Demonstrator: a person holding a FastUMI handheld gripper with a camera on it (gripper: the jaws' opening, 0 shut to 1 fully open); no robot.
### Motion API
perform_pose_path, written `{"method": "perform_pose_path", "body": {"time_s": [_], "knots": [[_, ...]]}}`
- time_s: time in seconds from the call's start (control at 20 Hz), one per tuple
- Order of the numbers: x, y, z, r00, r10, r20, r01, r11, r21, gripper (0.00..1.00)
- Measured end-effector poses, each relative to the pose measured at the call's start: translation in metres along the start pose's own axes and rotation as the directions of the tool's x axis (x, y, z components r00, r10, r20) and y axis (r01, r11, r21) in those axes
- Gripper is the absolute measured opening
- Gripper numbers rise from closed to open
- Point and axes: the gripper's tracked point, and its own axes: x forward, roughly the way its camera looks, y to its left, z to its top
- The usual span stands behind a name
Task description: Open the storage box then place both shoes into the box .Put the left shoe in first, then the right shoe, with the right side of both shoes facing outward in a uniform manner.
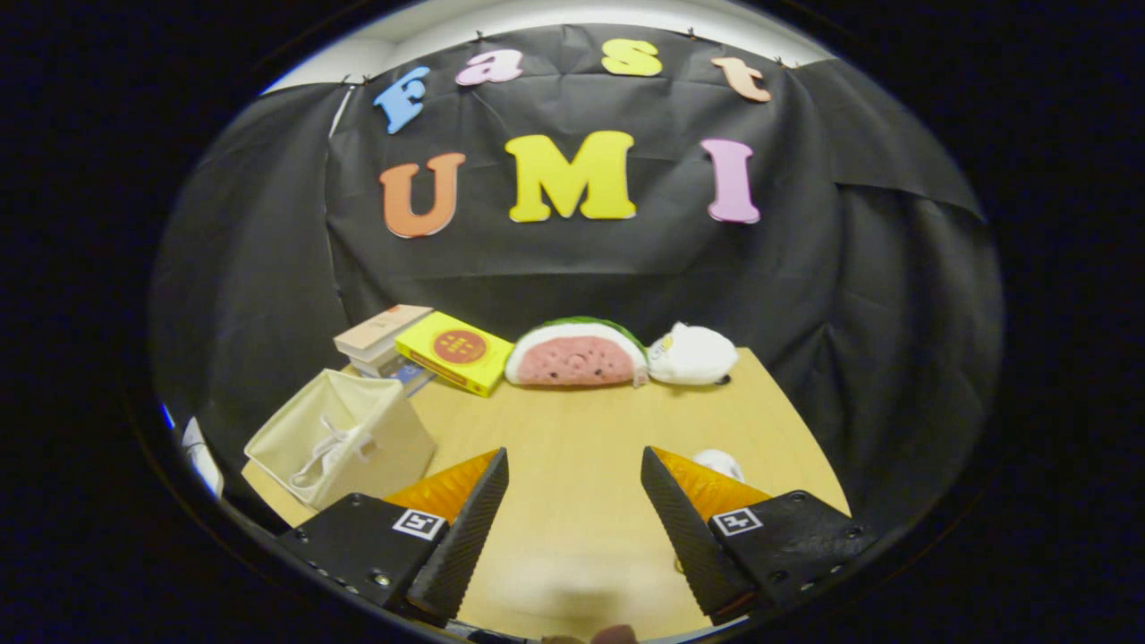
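My gripper point(573, 461) hangs open above the wooden table point(581, 429), with only bare tabletop between its fingers. A cream fabric storage box point(344, 438) stands just left of the left finger, its top open, and white laces of something inside it point(326, 452) show. A small white rounded thing point(718, 462) peeks out from behind the right finger; I cannot tell what it is.
Along the table's far edge lie a stack of books point(380, 340), a yellow box point(454, 352), a watermelon-slice plush point(577, 354) and a white plush point(691, 355). Black cloth walls close the booth behind and on both sides.
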Motion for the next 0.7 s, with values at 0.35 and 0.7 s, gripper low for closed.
{"method": "perform_pose_path", "body": {"time_s": [0.35,0.7], "knots": [[0.034,-0.141,-0.086,0.974,-0.132,-0.183,0.141,0.989,0.04,0.92],[0.098,-0.173,-0.138,0.946,-0.12,-0.302,0.132,0.991,0.021,0.92]]}}
